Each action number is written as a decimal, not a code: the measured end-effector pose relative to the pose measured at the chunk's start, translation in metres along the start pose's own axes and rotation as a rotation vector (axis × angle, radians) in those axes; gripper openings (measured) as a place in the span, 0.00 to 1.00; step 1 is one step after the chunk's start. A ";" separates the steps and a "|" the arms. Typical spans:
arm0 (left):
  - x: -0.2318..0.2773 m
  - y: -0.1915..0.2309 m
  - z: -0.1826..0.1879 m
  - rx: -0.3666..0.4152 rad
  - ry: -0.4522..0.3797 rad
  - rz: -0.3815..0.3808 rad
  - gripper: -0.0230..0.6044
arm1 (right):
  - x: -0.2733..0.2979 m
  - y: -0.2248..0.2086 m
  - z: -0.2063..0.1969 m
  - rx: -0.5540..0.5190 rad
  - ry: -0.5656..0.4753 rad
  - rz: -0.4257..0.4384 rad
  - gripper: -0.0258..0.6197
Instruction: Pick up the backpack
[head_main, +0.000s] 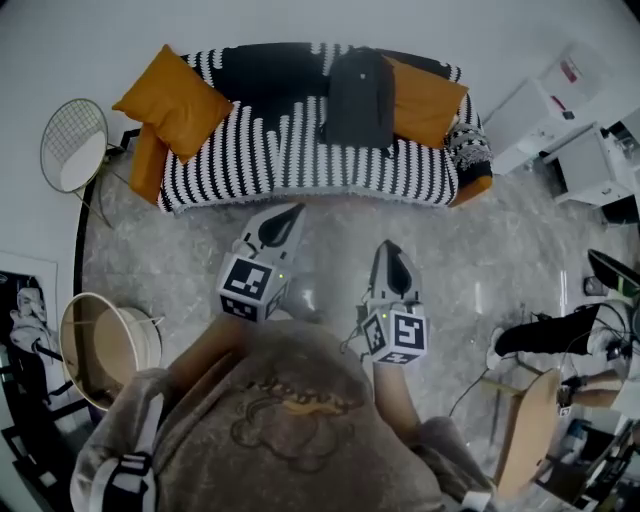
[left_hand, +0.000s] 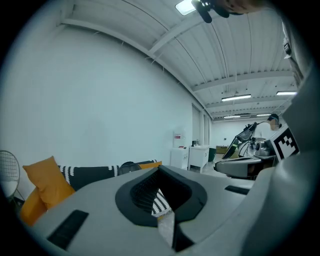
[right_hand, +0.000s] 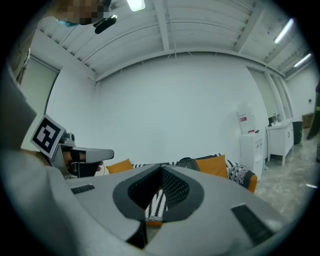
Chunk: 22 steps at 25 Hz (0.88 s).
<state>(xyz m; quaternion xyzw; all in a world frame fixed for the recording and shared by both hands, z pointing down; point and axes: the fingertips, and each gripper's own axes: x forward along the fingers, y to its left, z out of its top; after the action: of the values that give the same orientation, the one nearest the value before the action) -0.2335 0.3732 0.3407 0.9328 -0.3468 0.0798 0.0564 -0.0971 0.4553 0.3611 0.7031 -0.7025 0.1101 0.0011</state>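
Our left hand-held gripper (head_main: 284, 217) and right hand-held gripper (head_main: 389, 252) both have their jaws together and empty, well apart from the backpack (head_main: 358, 98) on the sofa (head_main: 270, 150).

No legible text. Coded black-and-white squares mark the cubes of the left gripper (head_main: 293, 213) and right gripper (head_main: 389, 250). The red-and-white label (head_main: 571, 71) on the cabinet (head_main: 540, 110) and the sweatshirt print (head_main: 290, 402) are too small to read.
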 end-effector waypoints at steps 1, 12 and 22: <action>0.001 -0.002 -0.001 -0.001 -0.004 0.009 0.04 | -0.001 -0.003 -0.002 -0.002 0.001 0.006 0.05; 0.020 -0.017 -0.014 -0.022 0.004 0.021 0.04 | 0.008 -0.029 -0.009 0.010 0.007 0.025 0.05; 0.077 -0.003 -0.013 -0.029 0.002 -0.005 0.04 | 0.054 -0.055 -0.013 0.018 0.028 0.006 0.05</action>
<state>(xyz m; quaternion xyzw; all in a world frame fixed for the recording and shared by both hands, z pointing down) -0.1753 0.3281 0.3683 0.9327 -0.3456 0.0755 0.0704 -0.0456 0.4047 0.3901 0.6993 -0.7036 0.1262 0.0040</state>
